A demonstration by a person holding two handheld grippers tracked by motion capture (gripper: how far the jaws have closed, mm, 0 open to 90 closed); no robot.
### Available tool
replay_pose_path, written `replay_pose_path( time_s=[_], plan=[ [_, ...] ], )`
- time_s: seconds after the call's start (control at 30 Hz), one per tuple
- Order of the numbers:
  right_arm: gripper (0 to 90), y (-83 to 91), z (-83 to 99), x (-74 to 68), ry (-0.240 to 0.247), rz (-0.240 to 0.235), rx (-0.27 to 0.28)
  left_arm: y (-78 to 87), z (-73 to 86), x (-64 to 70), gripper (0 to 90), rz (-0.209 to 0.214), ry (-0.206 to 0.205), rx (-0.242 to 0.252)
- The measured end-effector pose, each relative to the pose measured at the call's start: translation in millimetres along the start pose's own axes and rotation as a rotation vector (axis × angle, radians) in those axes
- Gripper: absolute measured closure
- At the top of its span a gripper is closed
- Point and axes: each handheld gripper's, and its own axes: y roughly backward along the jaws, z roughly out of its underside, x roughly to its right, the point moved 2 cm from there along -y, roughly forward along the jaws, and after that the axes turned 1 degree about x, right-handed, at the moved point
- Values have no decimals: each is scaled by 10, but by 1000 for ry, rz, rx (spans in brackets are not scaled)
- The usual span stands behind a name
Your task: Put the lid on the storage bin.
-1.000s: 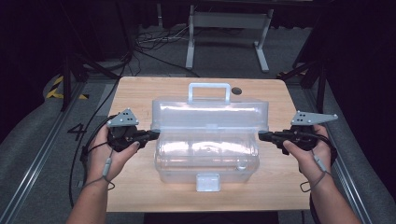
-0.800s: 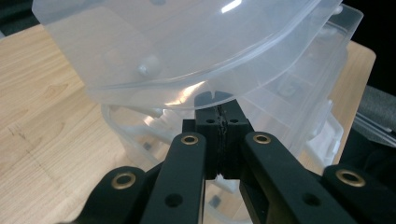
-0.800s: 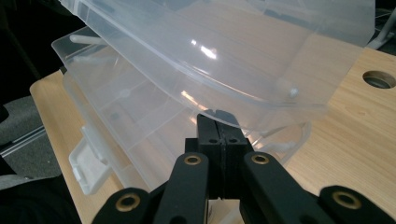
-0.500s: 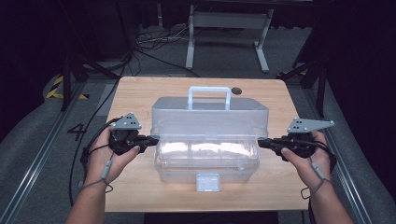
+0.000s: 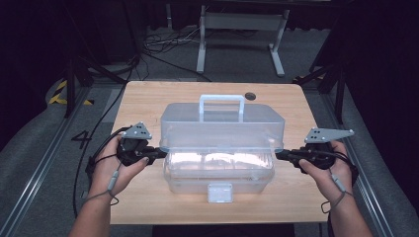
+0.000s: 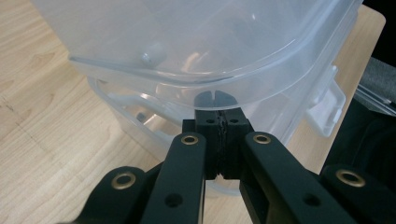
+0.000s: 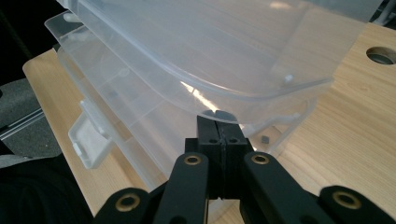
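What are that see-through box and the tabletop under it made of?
The box and its raised lid look like clear, slightly frosted plastic: you see through the walls, and they catch glossy highlights. The table shows pale wood grain with a smooth matte face, likely wood or a wood-look laminate.

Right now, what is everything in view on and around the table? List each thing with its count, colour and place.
storage box base: 1, clear plastic, middle of the table, near edge
lid: 1, clear plastic, raised above the base, tilted, gripper tips under its two ends
lid handle: 1, white, on the lid's far side
latch: 1, white, front of the base
table: 1, light wood, with a dark round hole near its far edge
metal stand: 1, grey, on the floor beyond the table
cables: several, black, on the floor behind the table
left gripper: 1, black, jaws together at the lid's left end
right gripper: 1, black, jaws together at the lid's right end
hands: 2, one on each gripper
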Motion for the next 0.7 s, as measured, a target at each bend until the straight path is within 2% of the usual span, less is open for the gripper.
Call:
replay_pose_path(
  time_s=[0.13,0.37,0.5,0.7],
  plan=[
    [900,0,29,6,-3,-7,-25,-19,18,20,886,17,-1,-36],
    [900,-6,53,11,-2,-13,-49,-30,31,22,885,18,-6,-60],
    [900,-9,71,7,2,-11,-68,-49,43,28,884,10,-3,-89],
    [900,-28,93,-7,8,-13,-99,-72,59,36,883,25,-5,-119]
  ],
)
